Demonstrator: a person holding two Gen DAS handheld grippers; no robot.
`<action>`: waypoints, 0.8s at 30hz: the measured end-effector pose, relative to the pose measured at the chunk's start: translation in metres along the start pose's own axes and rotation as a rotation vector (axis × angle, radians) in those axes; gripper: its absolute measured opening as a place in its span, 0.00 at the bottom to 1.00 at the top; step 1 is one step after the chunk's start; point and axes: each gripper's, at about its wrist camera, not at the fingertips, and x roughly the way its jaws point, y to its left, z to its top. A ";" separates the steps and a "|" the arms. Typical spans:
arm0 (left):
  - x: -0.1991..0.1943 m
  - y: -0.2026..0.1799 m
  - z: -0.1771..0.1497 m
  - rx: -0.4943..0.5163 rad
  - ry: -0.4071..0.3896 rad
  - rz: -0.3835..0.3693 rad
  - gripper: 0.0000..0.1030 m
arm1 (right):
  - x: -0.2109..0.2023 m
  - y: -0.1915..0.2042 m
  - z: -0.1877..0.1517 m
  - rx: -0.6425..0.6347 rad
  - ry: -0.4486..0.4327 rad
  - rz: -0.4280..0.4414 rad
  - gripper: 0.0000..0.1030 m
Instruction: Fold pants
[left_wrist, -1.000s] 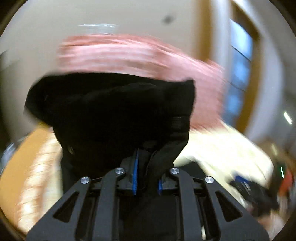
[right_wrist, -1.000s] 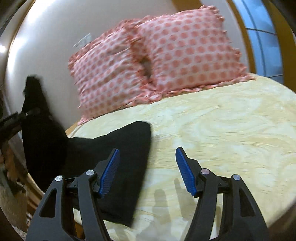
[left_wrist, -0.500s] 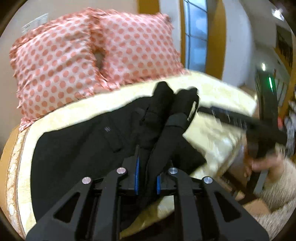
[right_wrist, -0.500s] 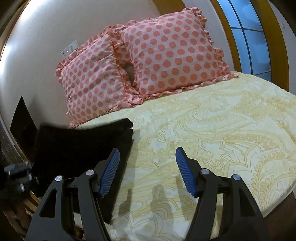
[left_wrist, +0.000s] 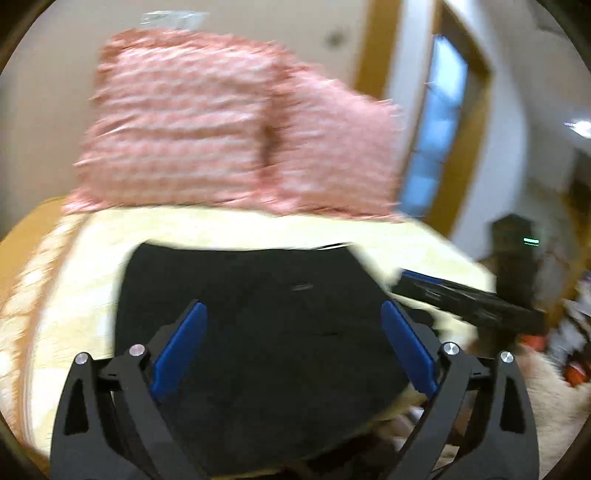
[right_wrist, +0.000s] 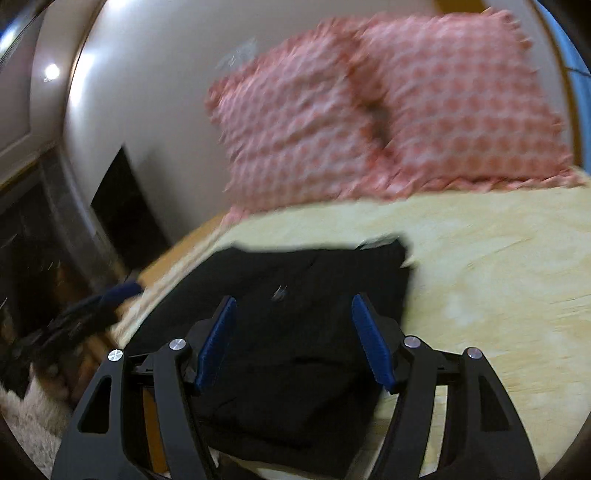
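Warm indoor light is filling both fisheye views while motion blur is smearing the pink pillows (left_wrist: 236, 125) and the yellow bedspread (right_wrist: 498, 280), glare is shining off the wall (right_wrist: 110, 92), and dark vignetting is curving every edge.

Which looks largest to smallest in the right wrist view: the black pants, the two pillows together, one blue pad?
1. pillows
2. pants, close to the pillows in picture area, and nearer the camera, so true size is unsure
3. blue pad, clearly smallest
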 end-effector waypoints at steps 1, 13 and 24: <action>0.008 0.008 -0.005 -0.004 0.027 0.055 0.93 | 0.008 0.002 -0.003 -0.010 0.034 -0.008 0.65; 0.019 0.040 -0.012 -0.025 0.086 0.083 0.94 | 0.019 -0.047 0.032 0.151 0.101 -0.079 0.72; 0.063 0.140 0.033 -0.329 0.278 0.079 0.80 | 0.078 -0.081 0.039 0.242 0.276 -0.074 0.68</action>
